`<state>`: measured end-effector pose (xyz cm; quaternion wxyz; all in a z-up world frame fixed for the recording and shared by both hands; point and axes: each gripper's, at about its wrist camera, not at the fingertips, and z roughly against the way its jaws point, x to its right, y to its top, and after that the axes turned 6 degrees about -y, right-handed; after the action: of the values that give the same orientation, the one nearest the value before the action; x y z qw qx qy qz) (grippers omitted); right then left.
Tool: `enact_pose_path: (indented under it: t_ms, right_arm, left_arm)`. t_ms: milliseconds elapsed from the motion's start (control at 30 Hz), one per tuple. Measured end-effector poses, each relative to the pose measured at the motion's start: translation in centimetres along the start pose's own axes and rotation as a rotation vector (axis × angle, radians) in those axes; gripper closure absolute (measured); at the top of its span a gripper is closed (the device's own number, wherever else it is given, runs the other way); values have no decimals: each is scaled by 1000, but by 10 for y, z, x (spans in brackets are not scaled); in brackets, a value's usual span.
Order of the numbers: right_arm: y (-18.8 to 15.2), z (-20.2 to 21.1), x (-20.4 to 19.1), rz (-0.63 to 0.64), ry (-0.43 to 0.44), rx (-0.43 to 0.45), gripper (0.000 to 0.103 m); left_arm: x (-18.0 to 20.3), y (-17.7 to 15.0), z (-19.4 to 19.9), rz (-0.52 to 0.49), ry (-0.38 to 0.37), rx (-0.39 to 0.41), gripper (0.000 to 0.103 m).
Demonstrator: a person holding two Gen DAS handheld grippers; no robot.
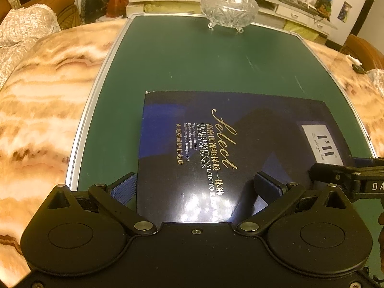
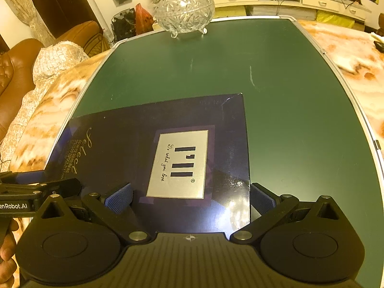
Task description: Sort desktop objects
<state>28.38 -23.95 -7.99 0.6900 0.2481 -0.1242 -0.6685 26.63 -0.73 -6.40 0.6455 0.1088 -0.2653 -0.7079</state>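
Left gripper (image 1: 194, 187): my fingers are spread wide, straddling the near-left part of the dark blue box (image 1: 240, 148), the left pad just outside its left edge, the right pad over the lid. Gripping nothing. Right gripper (image 2: 190, 198): also spread wide, the left pad over the lid, the right pad just past the box's right edge (image 2: 192, 144). Holding nothing either.

The box lies flat on the green board (image 1: 182, 67), near side, a silver label (image 2: 178, 164) toward its right end. A lidded crystal dish (image 1: 229, 6) stands at the board's far edge, well apart. The board sits on a marble-pattern table (image 1: 43, 100).

Risks, my read:
- The box is flat and glossy; pads closing from above would likely skate off the lid.
- Neither opening spans the full box, so a one-edge pinch could tilt it or pop the lid.
- The two grippers sit close together; they may clash if both close inward.
- Pushing the box forward could hit the dish.
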Motion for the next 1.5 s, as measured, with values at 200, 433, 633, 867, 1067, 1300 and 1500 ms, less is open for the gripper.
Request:
enact_pose_path:
  t_ms: [200,433,633,867,1067,1300,1500]
  right_arm:
    - [-2,-1,-1,11,0,-1,0]
    - [-3,-1,-1,14,-3,5,0]
    - [-4,0,-2,12,-6,5,0]
    - [-3,0,-2,13,-8,3,0]
    - [-4,1,-3,18,-10,5,0]
    - [-3,4,-2,16,-10,14,0]
    - [-3,6,-4,25,-20,15,0]
  left_arm:
    - [-1,-3,-3,-2,1,-1,0]
    - [-1,-5,-2,-6,4,1,0]
    - [0,-5,-3,-7,5,3,0]
    - [1,-4,-2,-6,7,3,0]
    - [1,-5,-2,-5,7,5,0]
    - [1,-4,1,-5,5,13,0]
    - [1,-5,2,-6,2,13,0]
